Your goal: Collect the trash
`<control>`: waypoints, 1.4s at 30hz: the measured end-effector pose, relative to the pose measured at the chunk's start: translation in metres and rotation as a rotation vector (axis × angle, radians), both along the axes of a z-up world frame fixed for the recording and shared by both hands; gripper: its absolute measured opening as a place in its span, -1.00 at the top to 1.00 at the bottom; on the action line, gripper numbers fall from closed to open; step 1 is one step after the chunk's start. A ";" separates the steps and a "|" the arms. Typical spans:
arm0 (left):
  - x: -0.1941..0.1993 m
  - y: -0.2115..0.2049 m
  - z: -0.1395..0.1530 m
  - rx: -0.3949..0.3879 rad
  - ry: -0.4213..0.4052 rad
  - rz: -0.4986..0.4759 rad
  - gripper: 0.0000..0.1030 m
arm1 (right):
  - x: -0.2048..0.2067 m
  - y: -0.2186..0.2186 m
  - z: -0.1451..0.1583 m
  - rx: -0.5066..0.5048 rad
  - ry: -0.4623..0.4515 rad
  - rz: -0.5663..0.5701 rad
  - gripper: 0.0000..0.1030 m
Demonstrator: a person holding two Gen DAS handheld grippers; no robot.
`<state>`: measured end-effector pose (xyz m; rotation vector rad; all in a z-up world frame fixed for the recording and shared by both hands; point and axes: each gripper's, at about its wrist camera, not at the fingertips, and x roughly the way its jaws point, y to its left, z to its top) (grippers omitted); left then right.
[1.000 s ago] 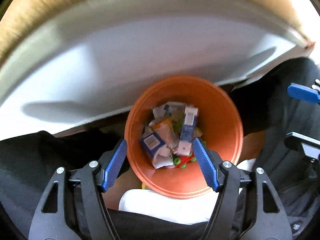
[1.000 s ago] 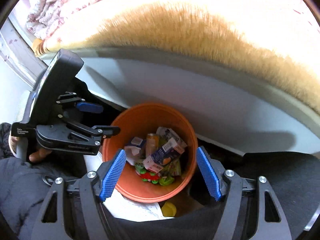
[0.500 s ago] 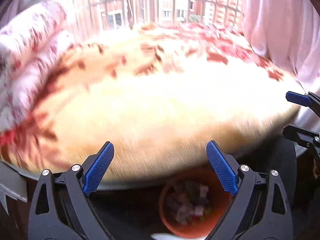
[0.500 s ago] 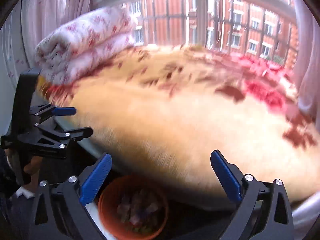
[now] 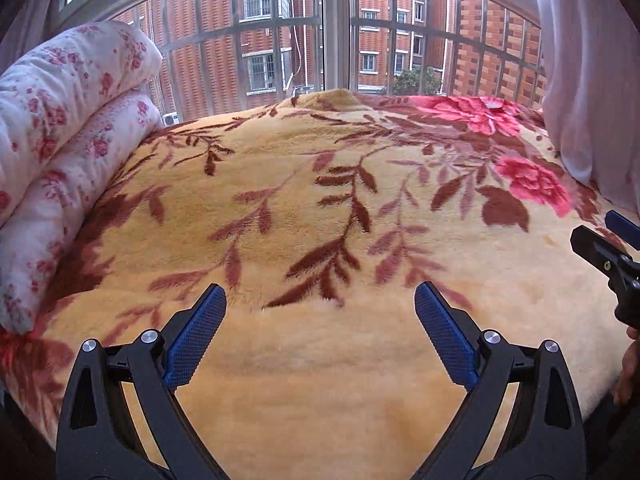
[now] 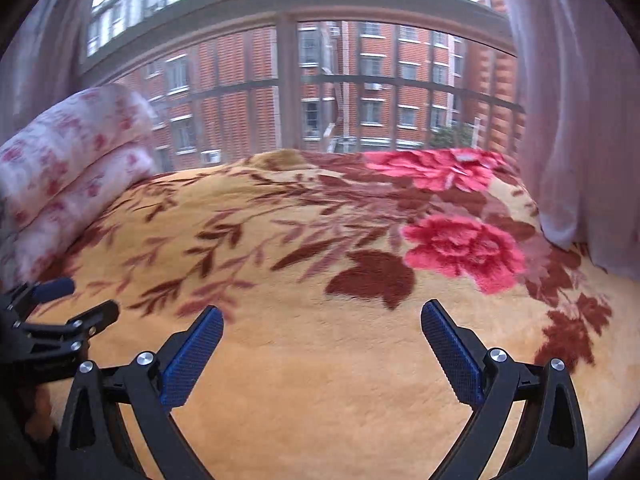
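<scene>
My left gripper [image 5: 320,300] is open and empty, held over the near part of a yellow blanket [image 5: 320,208] with brown leaves and pink flowers. My right gripper [image 6: 322,316] is open and empty over the same blanket [image 6: 320,360]. The right gripper also shows at the right edge of the left wrist view [image 5: 612,248], and the left gripper at the left edge of the right wrist view [image 6: 60,312]. No trash and no bin are in view now.
A rolled white floral quilt [image 5: 60,152] lies at the bed's left side. A barred window [image 5: 336,40] with red brick buildings stands behind the bed. A pale curtain [image 5: 592,80] hangs at the right.
Both grippers have tilted up from the orange bin of trash below the bed's edge. The bin has dropped out of view and the bed and window now fill both views.
</scene>
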<state>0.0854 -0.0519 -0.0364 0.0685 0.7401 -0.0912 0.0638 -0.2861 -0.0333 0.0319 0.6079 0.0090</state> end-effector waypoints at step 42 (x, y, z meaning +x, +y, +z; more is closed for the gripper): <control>0.058 0.002 -0.044 0.034 0.142 0.042 -0.80 | 0.059 -0.004 -0.053 0.056 0.178 -0.071 -0.90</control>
